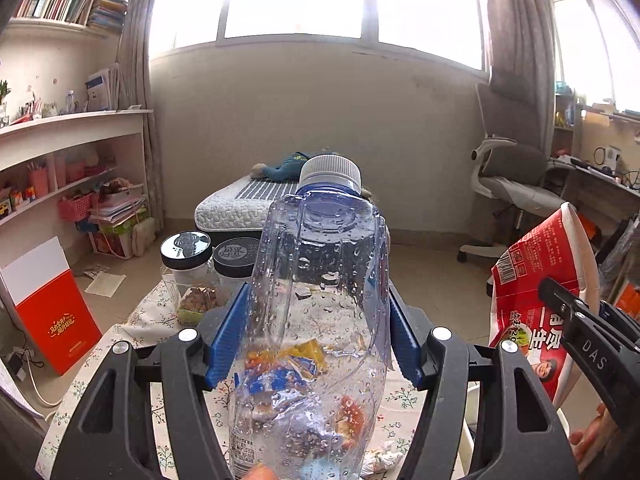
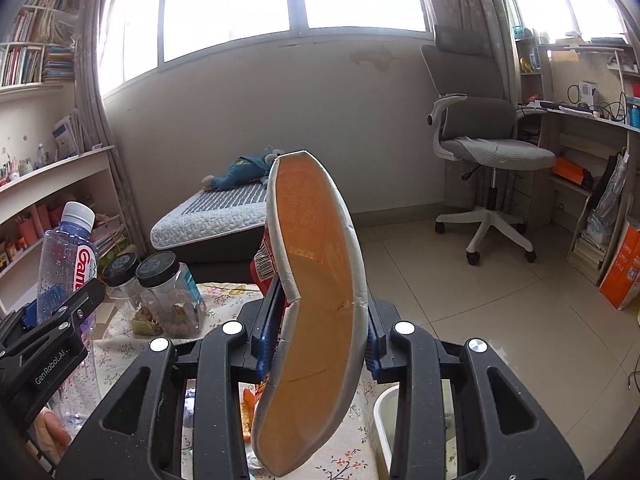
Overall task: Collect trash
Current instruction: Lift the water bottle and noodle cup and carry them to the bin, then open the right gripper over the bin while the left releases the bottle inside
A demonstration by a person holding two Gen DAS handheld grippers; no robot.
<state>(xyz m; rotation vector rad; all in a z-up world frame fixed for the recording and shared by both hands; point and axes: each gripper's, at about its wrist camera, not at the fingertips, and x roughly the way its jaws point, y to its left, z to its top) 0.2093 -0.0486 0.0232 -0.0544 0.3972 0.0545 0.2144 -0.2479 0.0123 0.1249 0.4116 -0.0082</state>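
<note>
- Trash is in both my tongs at once: the left tongs (image 1: 316, 320) pinch an empty plastic bottle (image 1: 320, 280) by its body, white cap pointing away from me, droplets inside
- Right tongs (image 2: 320, 328) are pressed onto a squashed red noodle cup (image 2: 316, 300), its orange-stained inside turned toward me, sticking up beyond the fingertips
- Both pieces are lifted off the flowered table (image 1: 132, 320), so I judge the picking-up of these two done and the dropping-off not yet done
- Just below and right of my right tongs a white bin rim (image 2: 384, 412) shows; I take that as the likely place for them
- Left to collect, seen under and through the bottle: crumpled wrappers (image 1: 280, 364) and a white tissue wad (image 1: 384, 458) on the table
- Two black-lidded jars (image 1: 200, 268) stand ahead-left of my left tongs; they hold snacks, probably not trash
</note>
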